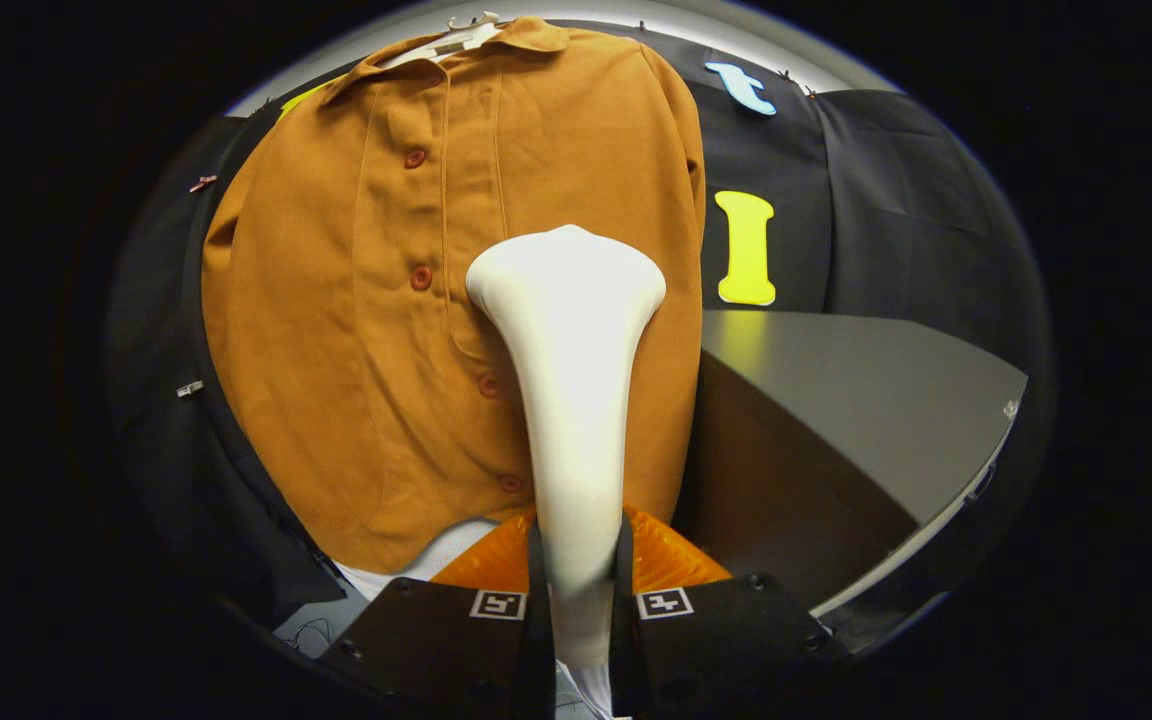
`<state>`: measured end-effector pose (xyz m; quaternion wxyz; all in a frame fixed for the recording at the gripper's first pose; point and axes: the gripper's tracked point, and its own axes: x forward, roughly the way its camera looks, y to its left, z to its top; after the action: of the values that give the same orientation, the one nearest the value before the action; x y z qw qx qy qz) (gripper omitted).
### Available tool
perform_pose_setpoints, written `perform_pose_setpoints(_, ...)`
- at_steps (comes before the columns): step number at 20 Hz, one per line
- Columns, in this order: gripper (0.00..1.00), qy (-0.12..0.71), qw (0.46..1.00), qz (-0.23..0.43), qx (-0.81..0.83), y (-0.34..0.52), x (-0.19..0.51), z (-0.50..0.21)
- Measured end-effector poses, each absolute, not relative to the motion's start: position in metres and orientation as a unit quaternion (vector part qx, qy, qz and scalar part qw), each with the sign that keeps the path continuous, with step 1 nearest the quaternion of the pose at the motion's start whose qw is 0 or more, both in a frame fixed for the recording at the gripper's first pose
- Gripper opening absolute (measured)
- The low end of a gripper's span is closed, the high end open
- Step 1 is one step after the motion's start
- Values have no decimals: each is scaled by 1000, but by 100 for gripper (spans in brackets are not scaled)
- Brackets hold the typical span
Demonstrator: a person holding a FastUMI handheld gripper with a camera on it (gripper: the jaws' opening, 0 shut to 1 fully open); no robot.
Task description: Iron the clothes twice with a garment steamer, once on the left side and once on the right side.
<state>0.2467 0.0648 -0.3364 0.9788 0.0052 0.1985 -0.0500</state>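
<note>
Gripper view: tool (576, 560) clamps white steamer (568, 300), seemingly against brown shirt (336, 300).

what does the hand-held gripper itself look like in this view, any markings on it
The hand-held gripper shows as two broad black bodies side by side, each with small round screws on its top face. Each carries a square white tag with a black block pattern near its inner edge. The two fingers run forward as narrow upright slabs.

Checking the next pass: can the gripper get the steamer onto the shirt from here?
Probably yes. The gripper is shut on the steamer, whose head sits right against the shirt, nothing between them.
</note>
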Motion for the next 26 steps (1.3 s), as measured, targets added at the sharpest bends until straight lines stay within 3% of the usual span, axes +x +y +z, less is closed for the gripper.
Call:
perform_pose_setpoints(12, 25, 277, 960, -46, 3, 71, 176, -442)
perform_pose_setpoints(18, 25, 243, 970, -31, -5, 89, 133, -387)
perform_pose_setpoints(26, 25, 176, 984, -6, -5, 123, 99, -246)
